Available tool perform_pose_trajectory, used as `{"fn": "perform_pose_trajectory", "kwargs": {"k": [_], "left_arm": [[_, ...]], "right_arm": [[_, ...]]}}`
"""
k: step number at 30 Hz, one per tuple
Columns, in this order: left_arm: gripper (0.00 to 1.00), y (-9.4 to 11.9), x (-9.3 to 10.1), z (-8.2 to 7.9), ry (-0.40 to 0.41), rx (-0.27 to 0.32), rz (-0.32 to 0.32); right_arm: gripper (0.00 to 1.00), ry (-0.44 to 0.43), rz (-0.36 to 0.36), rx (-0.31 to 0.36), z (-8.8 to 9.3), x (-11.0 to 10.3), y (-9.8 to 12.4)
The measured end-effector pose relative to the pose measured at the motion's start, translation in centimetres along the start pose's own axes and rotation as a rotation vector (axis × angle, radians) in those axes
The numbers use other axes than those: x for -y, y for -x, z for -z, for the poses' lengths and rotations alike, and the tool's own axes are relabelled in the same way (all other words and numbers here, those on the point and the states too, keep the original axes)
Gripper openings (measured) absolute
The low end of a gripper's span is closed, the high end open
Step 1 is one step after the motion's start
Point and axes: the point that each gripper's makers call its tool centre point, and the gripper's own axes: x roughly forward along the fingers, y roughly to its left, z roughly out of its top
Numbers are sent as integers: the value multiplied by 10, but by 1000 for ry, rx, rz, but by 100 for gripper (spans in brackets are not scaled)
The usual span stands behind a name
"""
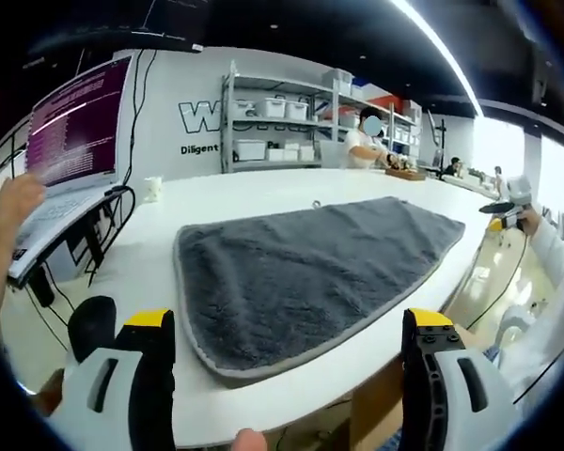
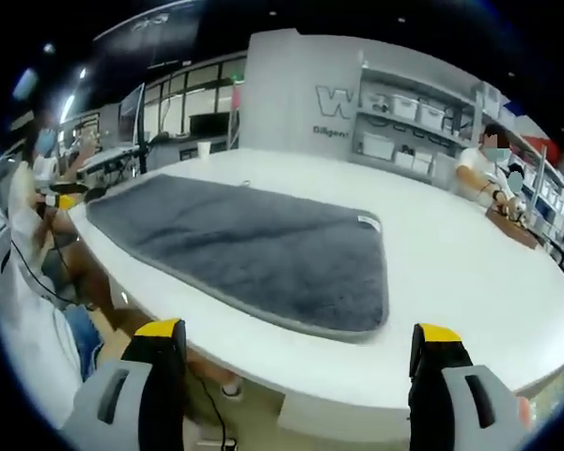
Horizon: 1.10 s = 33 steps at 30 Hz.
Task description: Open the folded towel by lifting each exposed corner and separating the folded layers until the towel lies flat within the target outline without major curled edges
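Since the grey towel [image 1: 310, 272] is seen spread flat in one layer on the white table [image 1: 263, 193], near its front edge, w/ no curled edges, unfolding is judged ~done; left gripper [image 1: 287, 366] & right gripper [image 2: 301, 376] are held back, jaws spread, empty; target outline can't be made out.

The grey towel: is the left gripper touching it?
Apart. In the left gripper view, bare white table lies between the open left gripper and the grey towel.

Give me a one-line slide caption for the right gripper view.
Grey towel lies spread flat on the white table, right gripper open and clear of it.
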Motion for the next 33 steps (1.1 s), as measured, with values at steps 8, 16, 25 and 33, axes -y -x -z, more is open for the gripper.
{"fn": "perform_pose_trajectory", "kwargs": {"k": [8, 16, 25, 33], "left_arm": [[99, 2, -4, 9, 14, -37, -9], [99, 5, -8, 11, 16, -46, -23], [99, 8, -16, 16, 22, -61, -50], [99, 9, -19, 21, 35, -78, -61]], "right_arm": [[99, 2, 13, -22, 0, 6, -1], [99, 7, 15, -39, 2, 5, 0], [99, 6, 12, -45, 1, 5, -3], [99, 5, 10, -62, 3, 5, -5]]}}
